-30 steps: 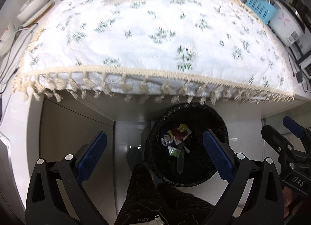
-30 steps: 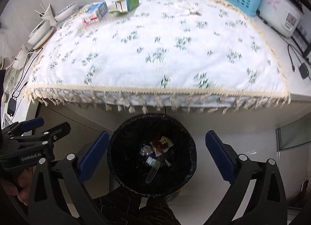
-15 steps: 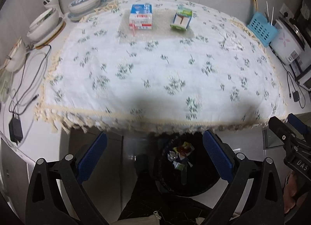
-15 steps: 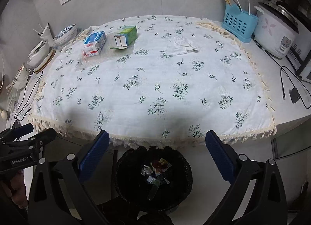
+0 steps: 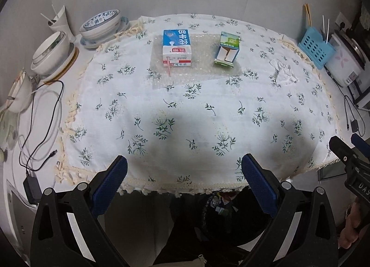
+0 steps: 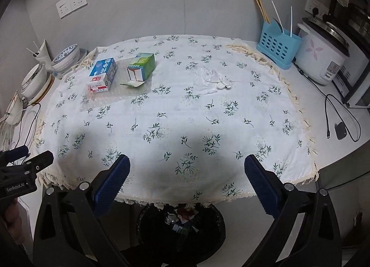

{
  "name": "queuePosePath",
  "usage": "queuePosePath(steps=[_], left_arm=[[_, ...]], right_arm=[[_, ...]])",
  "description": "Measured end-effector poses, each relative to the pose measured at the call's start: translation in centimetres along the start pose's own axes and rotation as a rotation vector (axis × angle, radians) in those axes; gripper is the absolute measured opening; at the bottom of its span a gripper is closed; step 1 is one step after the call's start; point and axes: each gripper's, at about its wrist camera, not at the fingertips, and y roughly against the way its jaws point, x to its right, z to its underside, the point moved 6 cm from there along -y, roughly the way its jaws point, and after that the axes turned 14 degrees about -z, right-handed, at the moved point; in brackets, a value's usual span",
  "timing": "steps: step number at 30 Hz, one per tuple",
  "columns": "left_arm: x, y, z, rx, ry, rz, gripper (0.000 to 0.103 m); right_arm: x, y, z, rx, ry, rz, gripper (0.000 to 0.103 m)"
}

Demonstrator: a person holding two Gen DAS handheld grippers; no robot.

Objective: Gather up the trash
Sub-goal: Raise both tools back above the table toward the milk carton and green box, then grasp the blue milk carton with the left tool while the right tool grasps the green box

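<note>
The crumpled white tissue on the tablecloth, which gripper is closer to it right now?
Right, probably. The tissue lies ahead of the right gripper, slightly right of centre; from the left gripper it sits far off to the right. Both are open and short of it.

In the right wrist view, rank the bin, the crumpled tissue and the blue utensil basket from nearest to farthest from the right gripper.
1. Bin: on the floor just below the open right gripper, under the table edge.
2. Tissue: mid-table, slightly right.
3. Basket: far right corner, by the wall.
</note>
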Motion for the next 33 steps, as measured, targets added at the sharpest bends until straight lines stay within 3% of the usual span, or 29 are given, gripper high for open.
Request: queuePosePath(steps=[19,33], left_arm=[[-1.0,-3.7,-5.9,-0.028,-0.003,0.047,0.096],[-1.4,-9.8,-11.7,-0.068,-0.021,0.042,0.096]], right_arm=[[-0.3,-3.1,-4.0,-0.02,-0.034,0.03,0.095],[-0.6,-8.9,-7.7,-0.067,-0.058,0.045,0.095]])
